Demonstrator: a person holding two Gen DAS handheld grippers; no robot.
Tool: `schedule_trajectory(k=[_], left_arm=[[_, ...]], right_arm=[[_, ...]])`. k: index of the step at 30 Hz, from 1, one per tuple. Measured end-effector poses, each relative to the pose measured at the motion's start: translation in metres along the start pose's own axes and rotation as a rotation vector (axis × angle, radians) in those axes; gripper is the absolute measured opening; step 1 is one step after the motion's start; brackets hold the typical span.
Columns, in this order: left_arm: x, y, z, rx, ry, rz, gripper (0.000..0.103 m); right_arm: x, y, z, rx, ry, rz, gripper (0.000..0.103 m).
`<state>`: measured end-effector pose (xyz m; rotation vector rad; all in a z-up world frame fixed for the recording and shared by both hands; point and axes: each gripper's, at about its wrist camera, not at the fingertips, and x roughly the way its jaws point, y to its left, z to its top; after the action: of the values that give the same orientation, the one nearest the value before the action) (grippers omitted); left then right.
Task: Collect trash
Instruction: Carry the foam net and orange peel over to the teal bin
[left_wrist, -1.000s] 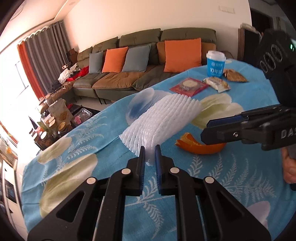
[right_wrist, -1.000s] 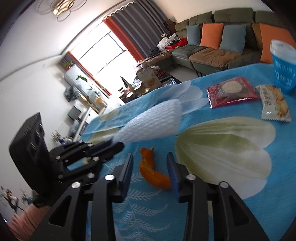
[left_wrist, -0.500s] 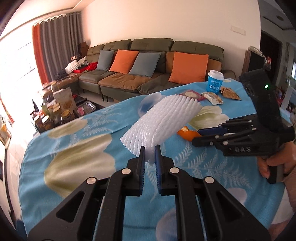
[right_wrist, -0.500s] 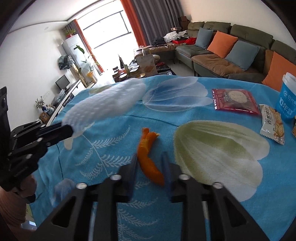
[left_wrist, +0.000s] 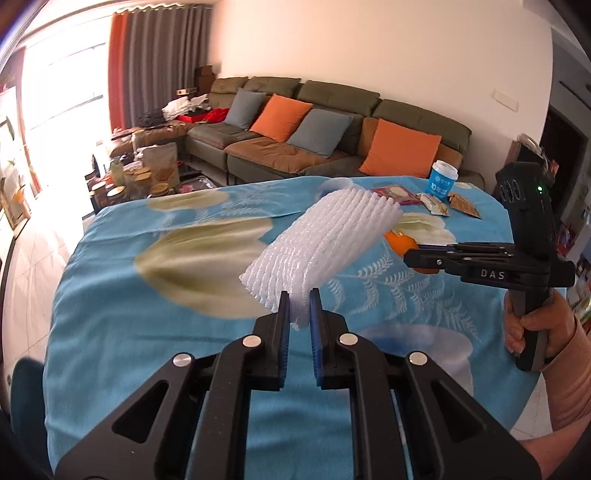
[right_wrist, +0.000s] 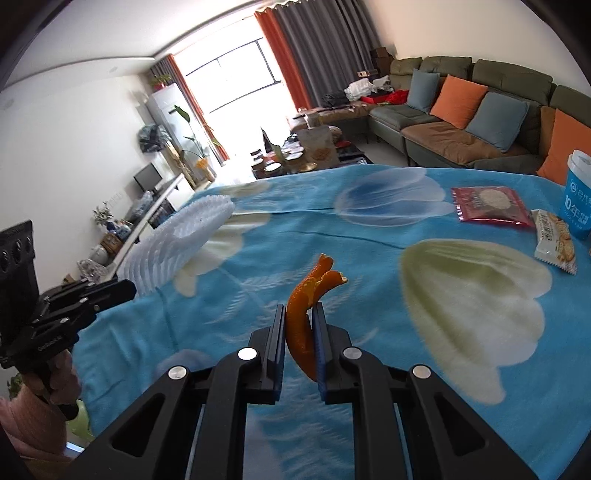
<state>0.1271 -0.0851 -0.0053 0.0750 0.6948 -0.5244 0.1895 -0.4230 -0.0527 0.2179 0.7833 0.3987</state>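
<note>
My left gripper (left_wrist: 298, 302) is shut on the corner of a white foam fruit net (left_wrist: 325, 243) and holds it above the table. The net also shows at the left of the right wrist view (right_wrist: 181, 247). My right gripper (right_wrist: 300, 321) is shut on an orange peel (right_wrist: 306, 299) and holds it lifted off the blue flowered tablecloth (right_wrist: 369, 240). In the left wrist view the right gripper (left_wrist: 410, 258) reaches in from the right, with the peel (left_wrist: 400, 243) partly hidden behind the net.
At the far end of the table lie a red snack packet (right_wrist: 489, 205), a cracker packet (right_wrist: 556, 240), a brown wrapper (left_wrist: 463, 205) and a blue paper cup (right_wrist: 578, 192). A sofa (left_wrist: 332, 129) stands beyond the table.
The right gripper has closed on the orange peel and lifted it off the cloth. The left gripper has drawn back and up with the foam net still held.
</note>
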Motion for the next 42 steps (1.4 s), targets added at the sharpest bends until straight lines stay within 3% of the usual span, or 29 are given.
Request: schedule_trajectory(k=[19,42], left_arm=[[-0.083,0.036,-0.055,-0.101,-0.053,0.111,0.010],[-0.131,0.065,-0.093,-0.197,-0.078,0.208,0.010]], right_arm=[[-0.002,0.084,-0.016,-0.082,-0.030,0.156,0.013],[0.029,0.152,-0.020,-0.177,0.022,0.265,0.013]])
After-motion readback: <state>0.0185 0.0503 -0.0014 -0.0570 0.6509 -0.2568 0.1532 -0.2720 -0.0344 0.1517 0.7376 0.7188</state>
